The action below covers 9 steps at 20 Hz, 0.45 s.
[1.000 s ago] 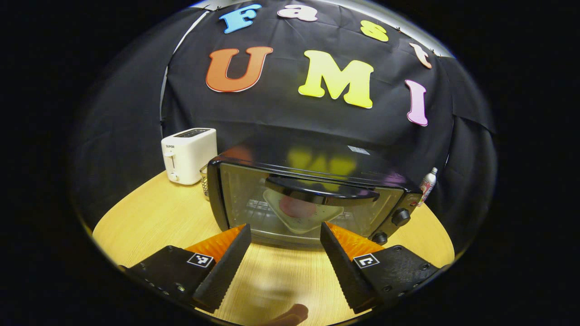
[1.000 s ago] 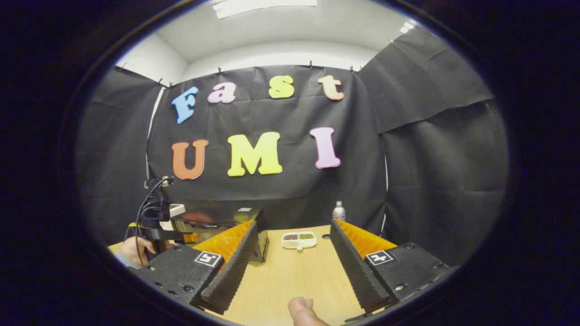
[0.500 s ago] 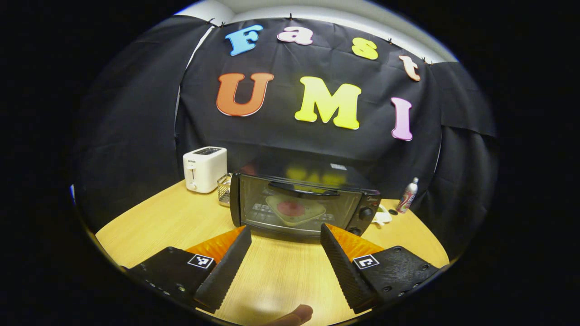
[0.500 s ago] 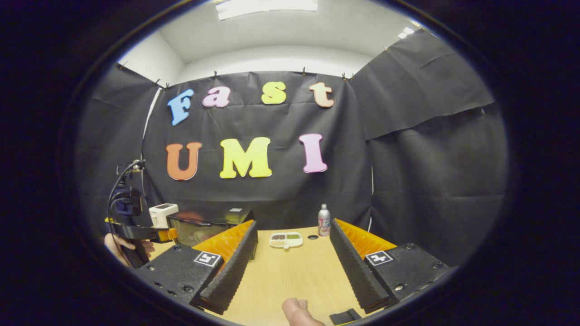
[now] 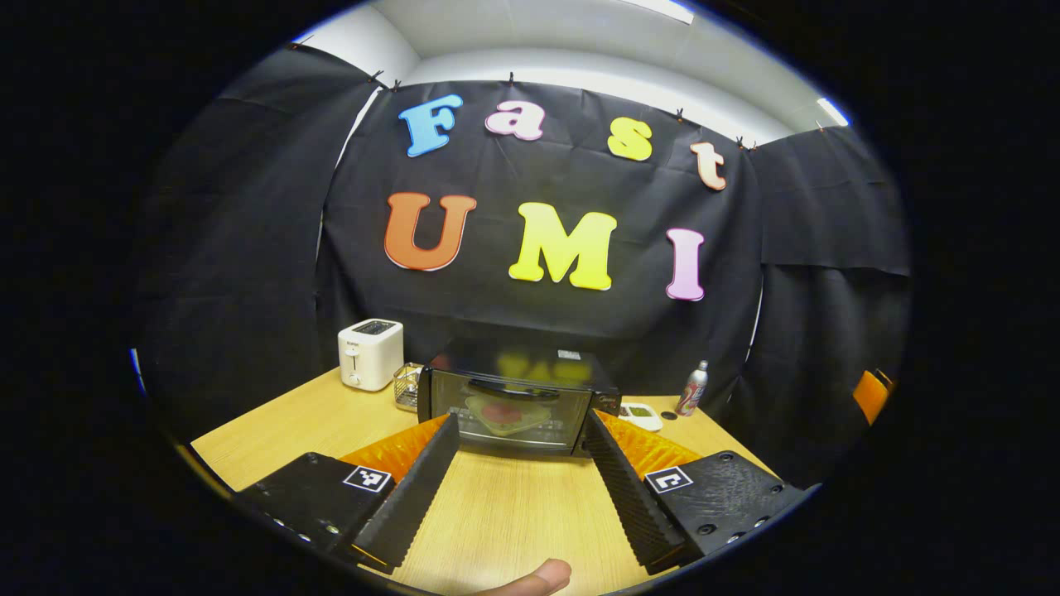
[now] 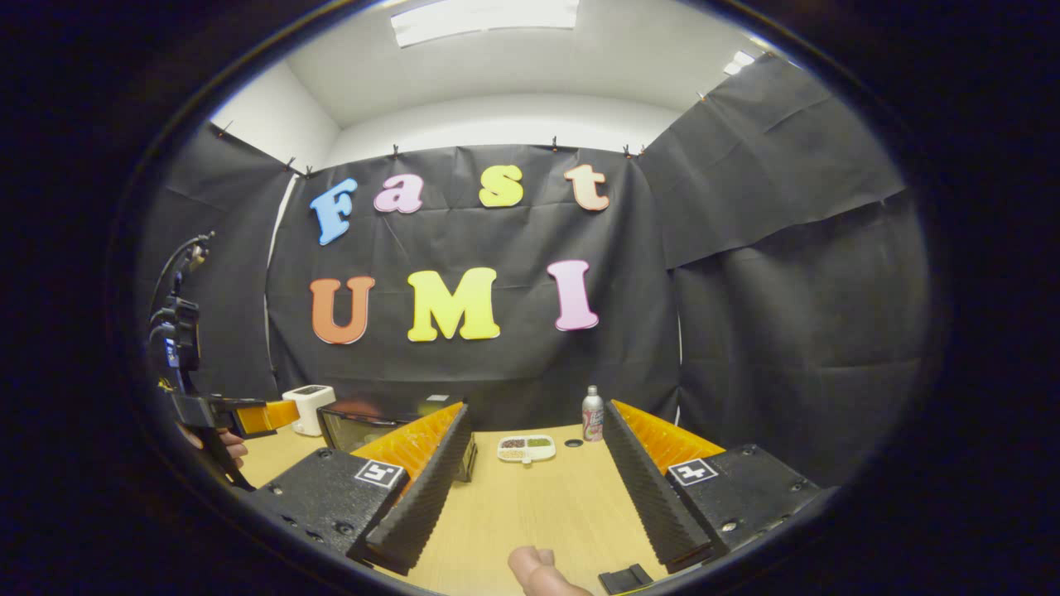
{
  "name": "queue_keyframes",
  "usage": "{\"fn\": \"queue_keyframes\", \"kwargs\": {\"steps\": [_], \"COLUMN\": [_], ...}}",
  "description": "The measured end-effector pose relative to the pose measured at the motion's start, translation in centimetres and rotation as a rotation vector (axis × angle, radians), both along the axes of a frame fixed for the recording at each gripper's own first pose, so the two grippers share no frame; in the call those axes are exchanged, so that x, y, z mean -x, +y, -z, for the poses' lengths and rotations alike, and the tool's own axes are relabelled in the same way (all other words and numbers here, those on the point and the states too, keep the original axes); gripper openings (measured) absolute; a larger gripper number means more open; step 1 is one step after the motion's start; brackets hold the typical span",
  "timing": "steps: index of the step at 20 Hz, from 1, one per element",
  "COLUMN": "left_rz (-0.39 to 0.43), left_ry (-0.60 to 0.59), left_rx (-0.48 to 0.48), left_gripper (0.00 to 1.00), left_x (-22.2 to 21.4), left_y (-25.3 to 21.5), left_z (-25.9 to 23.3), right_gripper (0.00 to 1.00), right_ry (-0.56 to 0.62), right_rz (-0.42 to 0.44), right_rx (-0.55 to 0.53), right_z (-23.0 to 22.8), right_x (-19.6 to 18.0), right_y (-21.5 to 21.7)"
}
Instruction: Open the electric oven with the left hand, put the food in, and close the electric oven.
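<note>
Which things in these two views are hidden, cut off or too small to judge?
- Oven knobs: left gripper view, hidden behind a left claw finger.
- Food on the plate: left gripper view, small, dim behind the glass door.
- Divided tray contents: right gripper view, too small.
- Oven's right half: right gripper view, behind a right claw finger.

oven (image 6: 364, 424): right part behind finger | dish (image 6: 526, 448) contents too small (unidentifiable)
</note>
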<state>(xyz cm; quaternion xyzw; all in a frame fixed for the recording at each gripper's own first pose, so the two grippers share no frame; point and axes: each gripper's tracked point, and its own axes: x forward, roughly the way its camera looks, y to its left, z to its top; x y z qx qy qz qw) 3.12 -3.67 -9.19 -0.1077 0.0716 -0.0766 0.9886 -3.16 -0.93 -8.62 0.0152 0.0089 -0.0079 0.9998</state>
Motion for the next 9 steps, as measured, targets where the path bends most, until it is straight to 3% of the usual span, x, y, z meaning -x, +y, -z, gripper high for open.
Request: {"fn": "queue_keyframes", "kwargs": {"steps": [2,3,5,6,8,9], "left_rz": [0.014,0.022,0.024,0.033,0.047,0.056], "left_ry": [-0.032,-0.053,-0.082,-0.087,-0.089,-0.089], "left_rx": [0.001,-0.011,-0.058,-0.086,-0.115,-0.12], "left_gripper": [0.95,0.95,0.95,0.95,0.95,0.95], "left_x": [1.6,2.4,3.6,4.1,4.9,5.2], "left_y": [-0.5,-0.6,-0.9,-1.3,-2.0,-2.5], "left_z": [-1.2,-1.8,-2.3,-2.2,-2.1,-2.2], "right_gripper": [0.96,1.0,0.96,1.0,0.96,1.0], "right_ry": [-0.026,-0.036,-0.055,-0.062,-0.064,-0.065], "right_rz": [0.005,0.015,0.02,0.013,0.009,0.007], "right_rx": [0.004,0.002,-0.004,-0.004,-0.001,-0.001], "right_z": [-0.8,-1.0,-1.5,-1.6,-1.5,-1.5], "right_x": [0.5,0.8,1.4,1.6,1.8,1.8], "right_y": [-0.1,-0.3,-0.3,-0.1,0.0,0.0]}}
